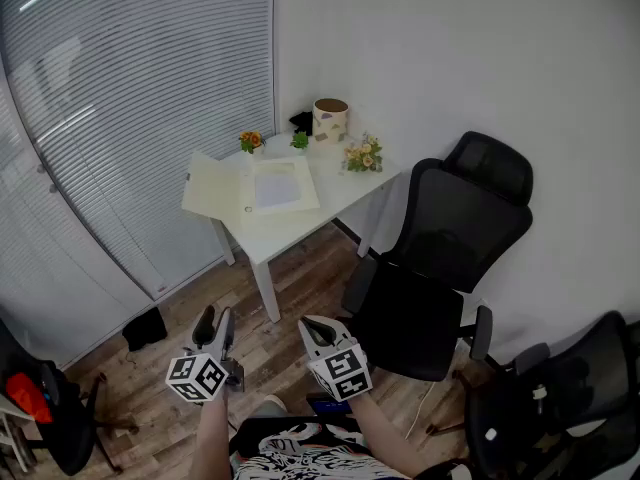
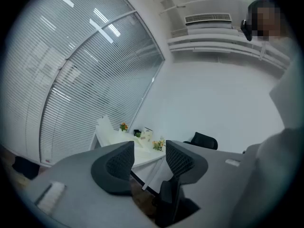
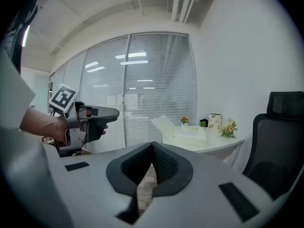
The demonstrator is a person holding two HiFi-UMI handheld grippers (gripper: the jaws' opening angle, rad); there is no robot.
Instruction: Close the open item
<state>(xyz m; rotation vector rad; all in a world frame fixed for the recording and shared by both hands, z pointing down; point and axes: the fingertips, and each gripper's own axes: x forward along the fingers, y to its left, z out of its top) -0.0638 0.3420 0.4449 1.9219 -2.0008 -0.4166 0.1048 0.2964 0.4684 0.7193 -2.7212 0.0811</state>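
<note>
white table | black office chair just beside | flowers on top | blinds

The worktop is smooth matt white. The open folder looks like matt cream card. The floor shows wood-grain planks. The office chair is black mesh-like cloth. The left gripper has dark, matt, finely dimpled fingers.

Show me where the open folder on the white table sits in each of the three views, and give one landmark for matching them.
Head view: the folder lies open above centre, at the left end of the table.
Left gripper view: folder left of centre, above the left jaw.
Right gripper view: folder right of centre, one cover sticking up.
Shared landmark: the patterned pot behind the folder.
</note>
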